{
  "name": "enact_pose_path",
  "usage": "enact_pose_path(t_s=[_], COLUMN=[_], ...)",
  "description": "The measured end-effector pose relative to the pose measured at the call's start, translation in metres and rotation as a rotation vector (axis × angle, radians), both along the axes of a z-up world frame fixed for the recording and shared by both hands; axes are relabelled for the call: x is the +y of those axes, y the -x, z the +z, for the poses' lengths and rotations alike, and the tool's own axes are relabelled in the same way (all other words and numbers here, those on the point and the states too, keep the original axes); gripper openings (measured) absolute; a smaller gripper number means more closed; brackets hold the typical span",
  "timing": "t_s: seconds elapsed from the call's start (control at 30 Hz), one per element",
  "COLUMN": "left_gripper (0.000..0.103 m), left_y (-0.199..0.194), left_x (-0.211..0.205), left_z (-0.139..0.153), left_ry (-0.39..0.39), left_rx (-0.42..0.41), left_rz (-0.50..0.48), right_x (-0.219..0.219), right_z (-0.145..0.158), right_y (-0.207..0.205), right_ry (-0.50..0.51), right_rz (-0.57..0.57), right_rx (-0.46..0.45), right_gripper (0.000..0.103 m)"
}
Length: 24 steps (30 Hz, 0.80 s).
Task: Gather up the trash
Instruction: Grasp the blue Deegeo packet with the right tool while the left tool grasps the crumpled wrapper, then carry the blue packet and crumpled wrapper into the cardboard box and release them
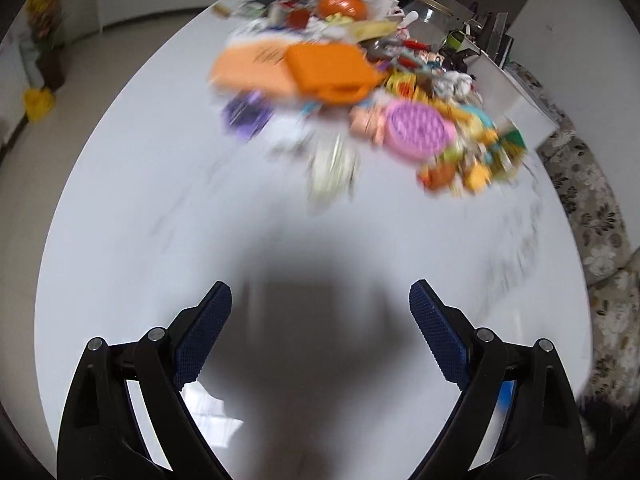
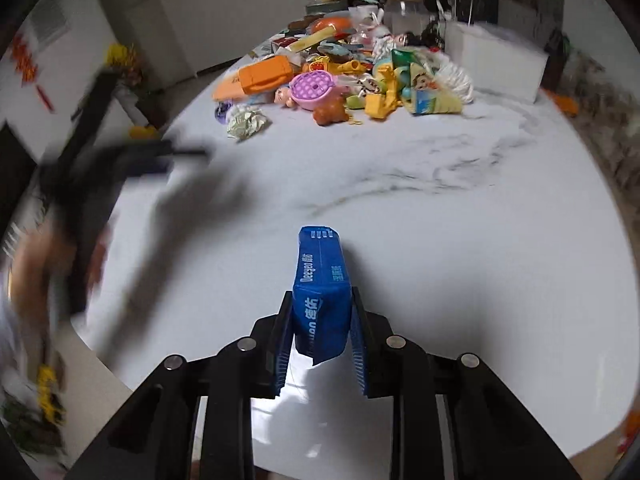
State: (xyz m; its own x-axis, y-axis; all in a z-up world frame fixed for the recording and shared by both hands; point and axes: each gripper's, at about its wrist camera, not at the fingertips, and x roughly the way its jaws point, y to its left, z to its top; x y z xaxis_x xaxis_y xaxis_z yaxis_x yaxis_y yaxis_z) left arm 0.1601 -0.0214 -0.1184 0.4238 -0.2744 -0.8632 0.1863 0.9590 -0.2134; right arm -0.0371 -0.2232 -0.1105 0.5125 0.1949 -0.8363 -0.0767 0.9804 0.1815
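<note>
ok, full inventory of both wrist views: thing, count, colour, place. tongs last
table: 1, white marbled, round, under everything
blue packet: 1, blue with pale print, clamped in the right tongs
clutter pile: 1 heap, mixed colours, far side of table
orange case: 1, orange, left of pile
pink round toy: 1, pink and purple, front of pile
crumpled paper: 1, whitish, front left of pile, apart from it
snack bag: 1, yellow, green and blue, right of pile
clear jar: 1, see-through, behind pile
white box: 1, white, right of pile
left tongs: 1, black with blue pads, open, empty
right tongs: 1, black with blue pads, shut on packet
</note>
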Motion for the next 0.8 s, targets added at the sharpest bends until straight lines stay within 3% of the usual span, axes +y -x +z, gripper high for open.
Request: enact_pose_path(t_s=[0.17,0.23,0.27,0.47,0.63,0.7,0.73,0.8], left_gripper=[0.086,0.057,0.034,0.030,0.030,0.030,0.030,0.030], left_y=[-0.051,-0.065,-0.067,-0.059,-0.005,0.027,0.037,0.067], left_x=[-0.027,-0.025,-0.022,-0.008,0.014,0.025,0.028,0.040], left_z=[-0.013,-0.019,-0.020,-0.012,0.013,0.026,0.029,0.040], left_ry=[-0.079,-0.077,-0.086,-0.042,0.001,0.029,0.031,0.039], left_rx=[0.010,0.037,0.042,0.049,0.008,-0.013,-0.016,-0.031], left_rz=[0.031,0.056,0.066,0.031,-0.044,-0.079,-0.085,-0.106], right_x=[0.005,0.005,0.005,0.008,0.015,0.019,0.021,0.020], right_z=[-0.015,-0.021,-0.024,-0.030,-0.032,-0.035,-0.036,-0.036], right_y=[0.001,-0.002,-0.003,-0.010,-0.028,-0.035,-0.037,-0.040], right_ry=[0.060,0.058,0.061,0.057,0.060,0.080,0.096,0.092], right_rz=[0.026,0.025,0.025,0.040,0.059,0.072,0.075,0.088], right_rx=[0.013,0.024,0.030,0.029,0.043,0.058,0.061,0.069], right_gripper=[0.026,0.026,0.026,0.030,0.038,0.035,0.026,0.025])
